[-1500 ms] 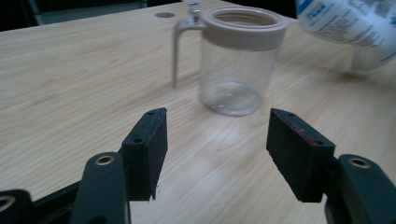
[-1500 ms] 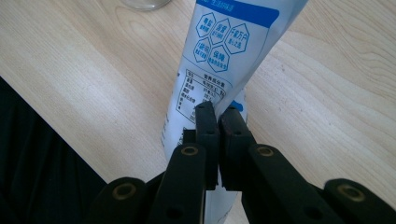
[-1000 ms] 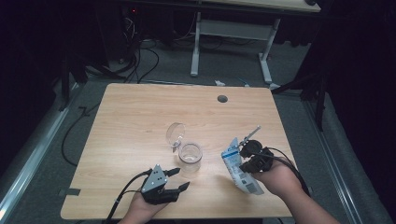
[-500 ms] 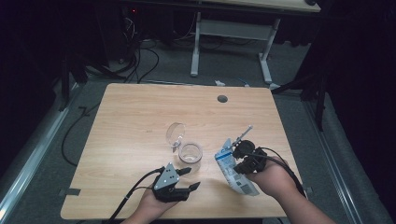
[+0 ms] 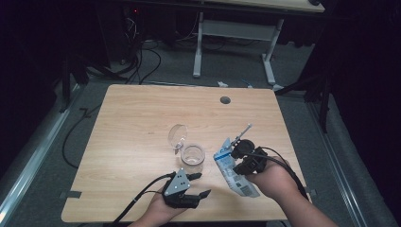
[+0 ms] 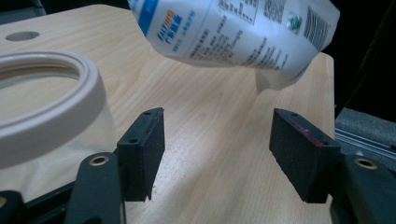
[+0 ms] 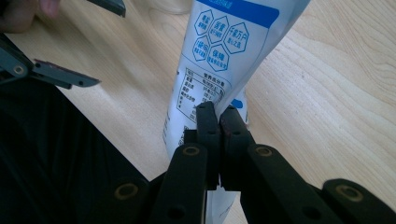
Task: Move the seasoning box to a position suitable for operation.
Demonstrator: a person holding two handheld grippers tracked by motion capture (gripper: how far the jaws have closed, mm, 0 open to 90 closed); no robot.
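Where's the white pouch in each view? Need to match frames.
High view: pouch at lower right, clamped in the right gripper, right of the jar.
Left gripper view: top, above the open jaws, off the table.
Right gripper view: centre, running up from the shut jaws.
Shared landmark: the wooden table.

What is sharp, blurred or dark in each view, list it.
High view: table evenly lit, surroundings nearly black. Left gripper view: jar rim soft and close, pouch print readable, open left gripper crisp. Right gripper view: right gripper sharp on the pouch, lower left dark.
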